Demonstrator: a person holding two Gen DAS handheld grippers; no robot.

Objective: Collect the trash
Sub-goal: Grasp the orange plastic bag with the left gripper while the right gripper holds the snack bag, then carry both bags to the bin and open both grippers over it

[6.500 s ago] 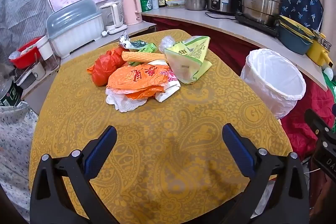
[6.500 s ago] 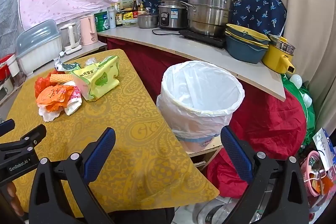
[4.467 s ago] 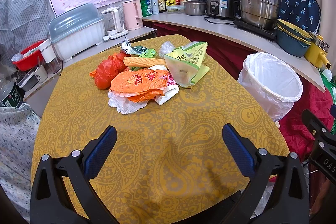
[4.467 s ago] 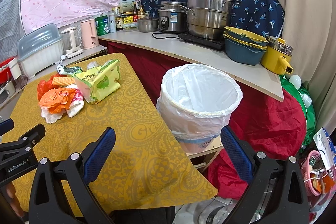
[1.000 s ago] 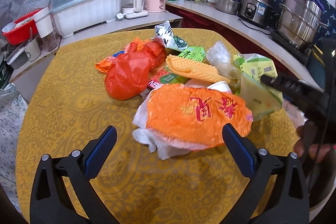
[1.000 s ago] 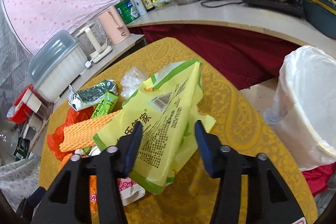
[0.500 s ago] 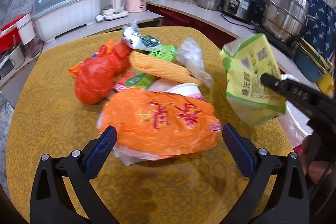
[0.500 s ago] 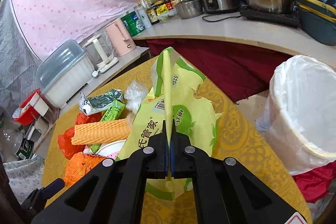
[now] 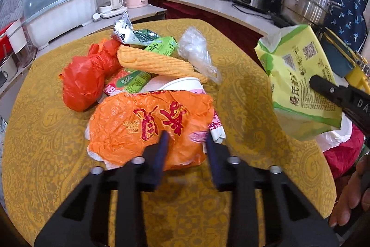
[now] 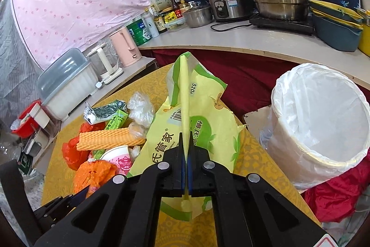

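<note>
On the yellow patterned table [image 9: 46, 142] lies a heap of trash. At its front is a crumpled orange plastic bag [image 9: 148, 122]. My left gripper [image 9: 186, 145] has its jaws closing on the bag's near part, with the pads pressing into the plastic. A yellow-green packaging bag [image 10: 198, 122] hangs above the table's right edge, and my right gripper [image 10: 186, 154] is shut on its folded edge. That bag [image 9: 300, 75] also shows at the right of the left wrist view. Beside it stands a bin with a white liner [image 10: 323, 112].
The heap also holds a red bag [image 9: 85, 80], an orange foam net [image 9: 157, 64], a paper cup [image 9: 180, 85], clear plastic [image 9: 196, 50] and a green carton [image 9: 161, 45]. Kettles, pots and a rice cooker [image 10: 229, 4] crowd the counter behind. A hand [image 9: 349, 196] shows at the right.
My left jaws have gone from wide open to pinching the orange bag. My right gripper shut on the yellow-green bag and has lifted it off the table toward the bin.
</note>
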